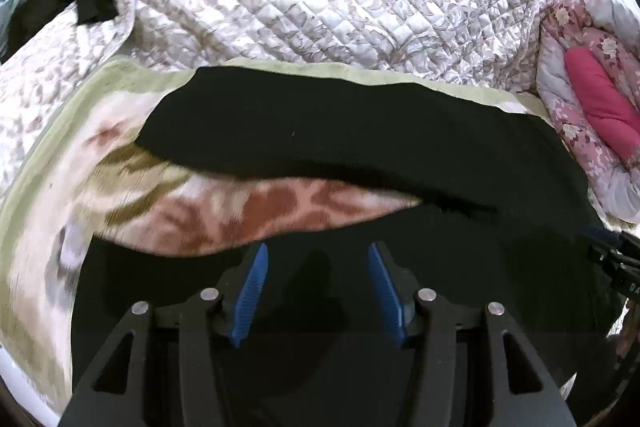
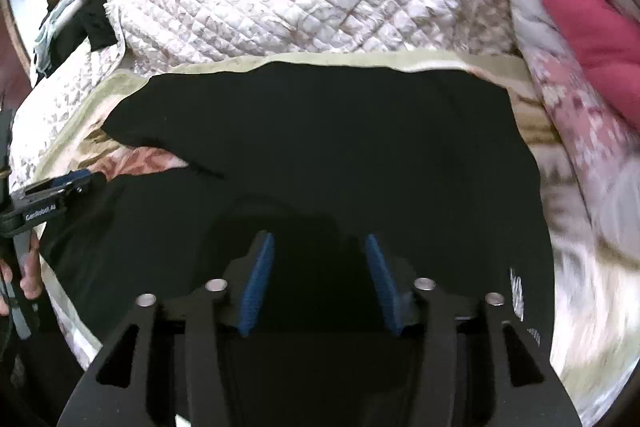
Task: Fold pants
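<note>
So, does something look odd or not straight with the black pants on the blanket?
Yes. The black pants are not lying flat: the two legs spread apart, with patterned blanket showing in the wedge between them, and the far edge is wavy.

Bright daylight, heavy fisheye warping, motion blur toward the edges.

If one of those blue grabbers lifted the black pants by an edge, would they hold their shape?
Probably not. The black pants lie flat with wavy edges on the blanket, so they would likely droop. They look thin, so probably light.
</note>
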The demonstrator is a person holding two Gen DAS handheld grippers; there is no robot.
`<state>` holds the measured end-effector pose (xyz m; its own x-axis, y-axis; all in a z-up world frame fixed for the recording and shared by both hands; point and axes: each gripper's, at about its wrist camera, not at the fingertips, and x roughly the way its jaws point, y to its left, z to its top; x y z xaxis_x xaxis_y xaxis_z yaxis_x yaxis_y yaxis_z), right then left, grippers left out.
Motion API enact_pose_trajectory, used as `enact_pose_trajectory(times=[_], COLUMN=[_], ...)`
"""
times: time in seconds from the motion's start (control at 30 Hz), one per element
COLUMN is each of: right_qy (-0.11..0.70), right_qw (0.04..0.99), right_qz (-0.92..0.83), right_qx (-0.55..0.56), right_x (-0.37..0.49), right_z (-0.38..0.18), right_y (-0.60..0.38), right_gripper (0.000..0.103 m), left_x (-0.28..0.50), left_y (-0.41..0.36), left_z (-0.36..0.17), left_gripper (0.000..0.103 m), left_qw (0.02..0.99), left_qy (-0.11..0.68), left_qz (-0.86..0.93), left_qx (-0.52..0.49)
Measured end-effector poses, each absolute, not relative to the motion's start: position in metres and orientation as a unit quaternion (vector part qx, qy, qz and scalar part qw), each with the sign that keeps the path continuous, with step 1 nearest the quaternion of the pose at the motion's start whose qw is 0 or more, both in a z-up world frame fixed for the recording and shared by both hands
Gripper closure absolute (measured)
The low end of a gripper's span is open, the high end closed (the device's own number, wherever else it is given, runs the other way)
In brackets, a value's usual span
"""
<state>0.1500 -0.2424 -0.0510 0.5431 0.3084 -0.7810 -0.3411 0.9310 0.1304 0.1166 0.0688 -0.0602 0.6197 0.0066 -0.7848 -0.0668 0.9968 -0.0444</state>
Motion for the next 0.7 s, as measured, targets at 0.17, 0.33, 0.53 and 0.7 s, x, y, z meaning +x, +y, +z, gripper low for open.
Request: enact_pose_trajectory(times=[0.17,0.33,0.53,0.7], right_qy=[0.437,0.436,0.443,0.454], right_qw=[0.875,0.870,0.860,0.851], right_qz=[0.200,0.215,0.224,0.232], right_qx=[-0.056,-0.086,-0.117,-0.122], right_x=[0.196,0.245,0.303,0.351], right_z=[-0.047,-0.050,-0.063,-0.075], right_y=[-0.242,-0.243,-0.237,-0.235], right_gripper=[0.044,0.038,0.035,0.035], left_x=[0.155,0.202,0.267,0.309], left_y=[0.073,0.078,0.081,0.087], left_z=[-0.058,-0.054,-0.068,-0.082], left_gripper=[0.046,0.040,0.036,0.035], left_qw=[0.899,0.902,0.899,0.897], left_qy=[0.436,0.430,0.437,0.441], left_qz=[0.002,-0.010,-0.011,0.003], left_qx=[-0.029,-0.025,-0.013,0.001])
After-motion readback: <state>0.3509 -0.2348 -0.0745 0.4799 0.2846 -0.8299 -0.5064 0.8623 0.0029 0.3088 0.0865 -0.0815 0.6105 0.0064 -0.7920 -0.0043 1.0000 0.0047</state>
